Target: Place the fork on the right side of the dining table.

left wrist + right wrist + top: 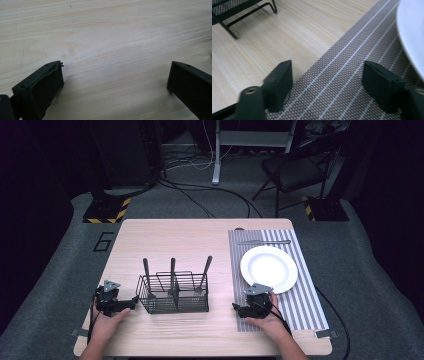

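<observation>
Left claw (134, 301) low on counter (190, 237), jaws wide apart, nothing between them, bare wood under them; tips point right, just beside basket. Basket (172, 294) mid-counter, long axis running left-right; three utensil handles (172, 269) stand upright in it, rightmost leaning right. Right claw (236, 308) at left edge of striped mat (305, 300), jaws spread wide, holding nothing, tips pointing left toward basket. White plate (269, 269) on mat just beyond. Knife (264, 242) lies crosswise at mat's far end.
</observation>
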`<control>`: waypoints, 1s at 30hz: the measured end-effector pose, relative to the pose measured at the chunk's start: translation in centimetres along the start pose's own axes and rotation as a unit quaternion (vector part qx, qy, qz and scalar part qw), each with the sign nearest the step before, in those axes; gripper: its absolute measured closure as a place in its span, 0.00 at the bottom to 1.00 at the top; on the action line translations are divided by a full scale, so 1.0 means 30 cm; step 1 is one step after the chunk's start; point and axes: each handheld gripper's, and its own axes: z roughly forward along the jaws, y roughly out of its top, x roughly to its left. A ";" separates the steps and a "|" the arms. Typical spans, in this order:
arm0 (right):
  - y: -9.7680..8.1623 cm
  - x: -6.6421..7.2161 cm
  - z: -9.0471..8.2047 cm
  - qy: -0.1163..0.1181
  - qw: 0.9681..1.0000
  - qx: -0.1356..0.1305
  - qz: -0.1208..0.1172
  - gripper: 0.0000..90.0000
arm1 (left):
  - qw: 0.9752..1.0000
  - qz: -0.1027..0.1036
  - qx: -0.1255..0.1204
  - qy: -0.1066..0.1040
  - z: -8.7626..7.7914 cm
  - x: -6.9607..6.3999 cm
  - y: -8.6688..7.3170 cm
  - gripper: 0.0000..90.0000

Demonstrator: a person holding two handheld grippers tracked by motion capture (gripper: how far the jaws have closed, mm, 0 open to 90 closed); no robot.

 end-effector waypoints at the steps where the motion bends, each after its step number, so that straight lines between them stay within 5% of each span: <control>1: 0.002 -0.005 -0.006 -0.003 1.000 -0.009 0.004 0.32 | 1.000 0.000 0.000 0.000 0.000 0.000 0.000 0.00; 7: 0.026 -0.011 -0.043 0.000 0.999 -0.038 0.022 0.36 | 1.000 -0.001 0.000 0.000 0.000 -0.001 0.000 0.00; 22: 0.090 0.068 -0.119 0.024 0.997 -0.063 0.035 0.47 | 1.000 -0.002 0.000 0.001 0.000 -0.001 0.000 0.00; 30: 0.119 0.086 -0.149 0.013 0.996 -0.074 0.044 0.49 | 1.000 -0.004 0.000 0.001 0.001 -0.003 0.001 0.00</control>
